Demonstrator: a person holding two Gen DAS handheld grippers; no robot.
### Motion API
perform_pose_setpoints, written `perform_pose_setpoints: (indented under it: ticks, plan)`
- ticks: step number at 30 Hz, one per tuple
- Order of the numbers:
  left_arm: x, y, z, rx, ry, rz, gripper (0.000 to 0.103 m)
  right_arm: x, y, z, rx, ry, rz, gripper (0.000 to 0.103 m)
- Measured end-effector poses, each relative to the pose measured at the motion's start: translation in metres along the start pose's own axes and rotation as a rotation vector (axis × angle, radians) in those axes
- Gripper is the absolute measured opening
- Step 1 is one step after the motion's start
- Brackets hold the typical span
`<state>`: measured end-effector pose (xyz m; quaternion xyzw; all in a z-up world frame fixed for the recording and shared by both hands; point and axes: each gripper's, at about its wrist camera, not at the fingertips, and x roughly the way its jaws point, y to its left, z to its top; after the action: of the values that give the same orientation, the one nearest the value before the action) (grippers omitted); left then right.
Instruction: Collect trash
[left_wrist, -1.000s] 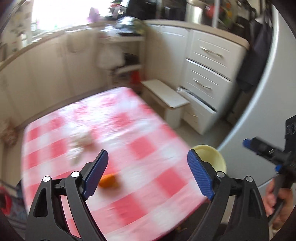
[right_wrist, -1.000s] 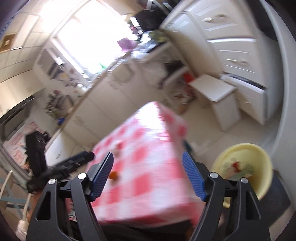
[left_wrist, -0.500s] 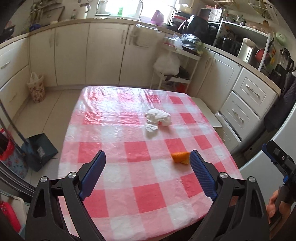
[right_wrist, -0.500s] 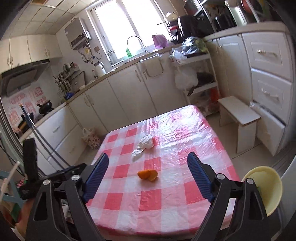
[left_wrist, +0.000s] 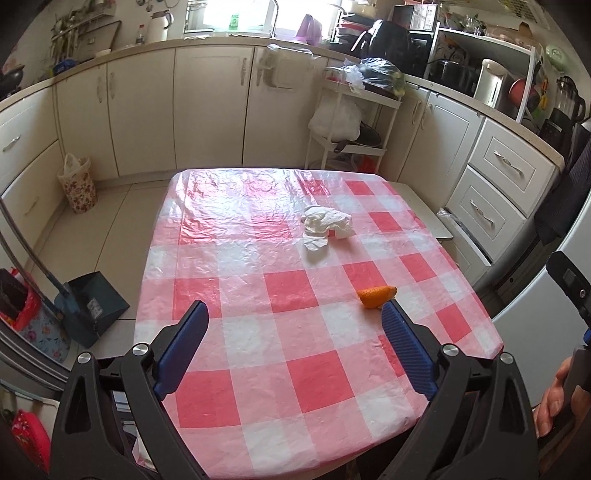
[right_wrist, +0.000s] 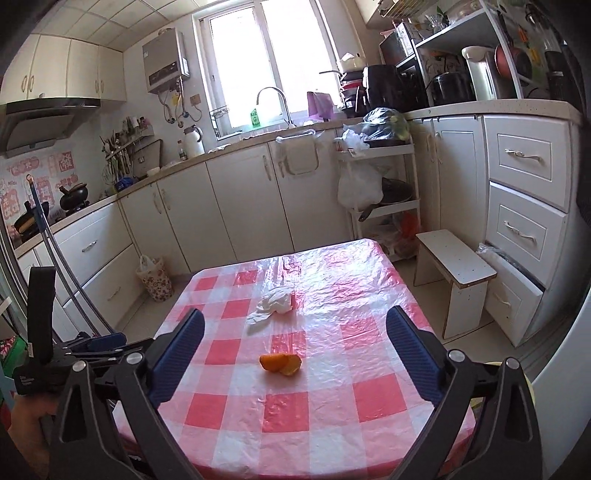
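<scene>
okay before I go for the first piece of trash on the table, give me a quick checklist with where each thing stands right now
1. Left gripper open with nothing between its fingers: ok; its jaws have just been opening.
2. Right gripper open with nothing between its fingers: ok; its jaws have just been opening too.
3. Orange peel lies alone on the checked tablecloth, with no other item against it: ok.
4. Crumpled white tissue lies farther back, apart from the peel: ok.
5. Either gripper touching trash yet: not ok, both hover short of it.
6. Container for the trash within sight: cannot tell; none shows clearly in either view.
</scene>
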<state>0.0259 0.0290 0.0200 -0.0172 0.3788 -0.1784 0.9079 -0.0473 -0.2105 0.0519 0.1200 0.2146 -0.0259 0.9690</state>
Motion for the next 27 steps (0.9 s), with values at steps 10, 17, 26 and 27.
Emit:
perform_pose_setpoints:
  ticks: [10,17,26,27]
  plan:
    - [0.005,0.0029,-0.0029,-0.007,0.021,0.012,0.092,-0.0012,-0.0025,0.0007,0.006,-0.005,-0.013,0.096]
    - [0.0063,0.0032,-0.0033,-0.005,0.026,0.018,0.092,-0.0021,-0.0031,0.0007,0.005,-0.008,-0.015,0.096]
    - [0.007,0.005,-0.0032,-0.009,0.026,0.019,0.092,-0.0039,-0.0041,0.0019,-0.008,-0.003,-0.023,0.096]
    - [0.007,0.0051,-0.0033,-0.009,0.026,0.019,0.092,-0.0043,-0.0045,0.0023,-0.009,-0.003,-0.024,0.096]
